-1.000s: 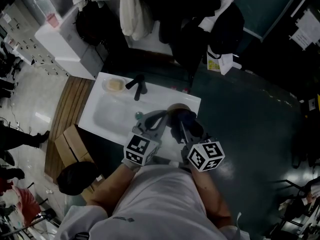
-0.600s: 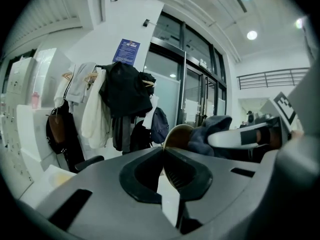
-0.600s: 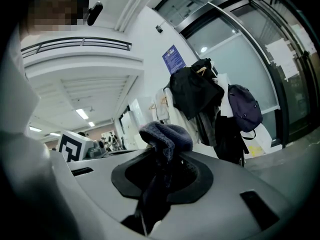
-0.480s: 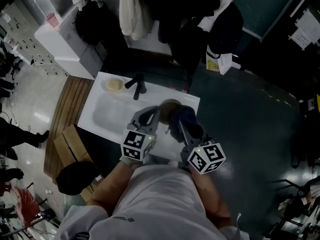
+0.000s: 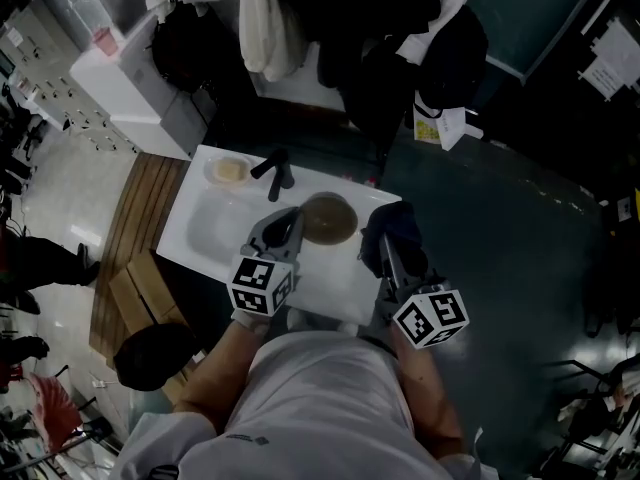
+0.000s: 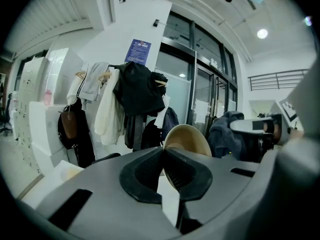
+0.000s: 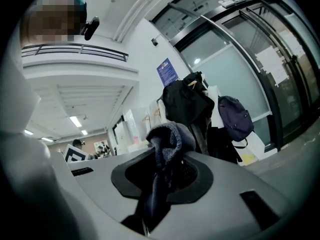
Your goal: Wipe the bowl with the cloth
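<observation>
In the head view a brown bowl (image 5: pixel 329 218) is held over the white washstand top (image 5: pixel 330 283), its open side facing up. My left gripper (image 5: pixel 290 226) is shut on the bowl's left rim. In the left gripper view the tan bowl (image 6: pixel 192 138) stands on edge just past the closed jaws of the left gripper (image 6: pixel 164 156). A dark blue cloth (image 5: pixel 396 226) is bunched to the right of the bowl, apart from it, with my right gripper (image 5: pixel 387 251) shut on it. In the right gripper view the cloth (image 7: pixel 167 139) bulges out of the right gripper (image 7: pixel 165 171).
The white basin (image 5: pixel 222 226) lies left of the bowl, with a black tap (image 5: pixel 276 171) and a soap dish (image 5: pixel 229 170) behind it. A wooden platform (image 5: pixel 135 218) and cardboard boxes (image 5: pixel 145 286) sit at the left. Coats and bags (image 5: pixel 400 58) hang beyond the washstand.
The cloth was on the bowl; my right gripper has pulled it off to the right, so the bowl's inside shows. The left gripper and bowl shifted slightly left and away.
</observation>
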Tool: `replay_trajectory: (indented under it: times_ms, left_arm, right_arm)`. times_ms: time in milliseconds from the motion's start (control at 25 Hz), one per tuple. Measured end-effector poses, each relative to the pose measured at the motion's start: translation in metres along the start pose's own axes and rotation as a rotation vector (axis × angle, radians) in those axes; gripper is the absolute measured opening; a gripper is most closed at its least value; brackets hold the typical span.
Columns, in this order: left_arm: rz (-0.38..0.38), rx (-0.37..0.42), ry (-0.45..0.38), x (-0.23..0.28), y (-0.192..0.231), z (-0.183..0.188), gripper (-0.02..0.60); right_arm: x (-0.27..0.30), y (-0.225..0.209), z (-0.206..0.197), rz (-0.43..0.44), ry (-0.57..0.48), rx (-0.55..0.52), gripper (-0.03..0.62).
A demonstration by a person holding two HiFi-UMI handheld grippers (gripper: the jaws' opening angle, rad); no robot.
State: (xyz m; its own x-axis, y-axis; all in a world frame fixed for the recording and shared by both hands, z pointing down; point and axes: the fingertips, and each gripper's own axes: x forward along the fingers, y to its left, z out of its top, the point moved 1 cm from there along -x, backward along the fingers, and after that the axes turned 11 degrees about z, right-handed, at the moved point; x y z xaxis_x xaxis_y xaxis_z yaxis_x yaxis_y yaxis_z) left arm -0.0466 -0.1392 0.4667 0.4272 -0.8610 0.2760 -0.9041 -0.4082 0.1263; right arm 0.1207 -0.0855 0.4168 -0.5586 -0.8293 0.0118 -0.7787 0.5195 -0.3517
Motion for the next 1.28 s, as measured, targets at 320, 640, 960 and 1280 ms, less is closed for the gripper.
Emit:
replay_trajectory:
  times_ms: [320,640,960,1280]
  left_arm:
    - [-0.031,-0.03,-0.031,-0.012,0.011,0.012,0.02]
    - [-0.052,-0.033,-0.055,-0.019,0.013,0.021,0.02]
    - [-0.043,-0.047,-0.065,-0.019,0.018,0.026,0.02]
    - [-0.045,-0.059,-0.061,-0.018,0.018,0.024,0.02]
  right_arm:
    - [-0.015,-0.023,0.016,-0.055,-0.061,-0.092,0.083]
    - [-0.01,-0.018,0.021,-0.062,-0.033,-0.243,0.083]
    - [-0.003,-0.012,0.019,-0.045,-0.023,-0.264,0.083]
    - [0.0,-0.011,0.016,-0.075,-0.003,-0.279,0.081]
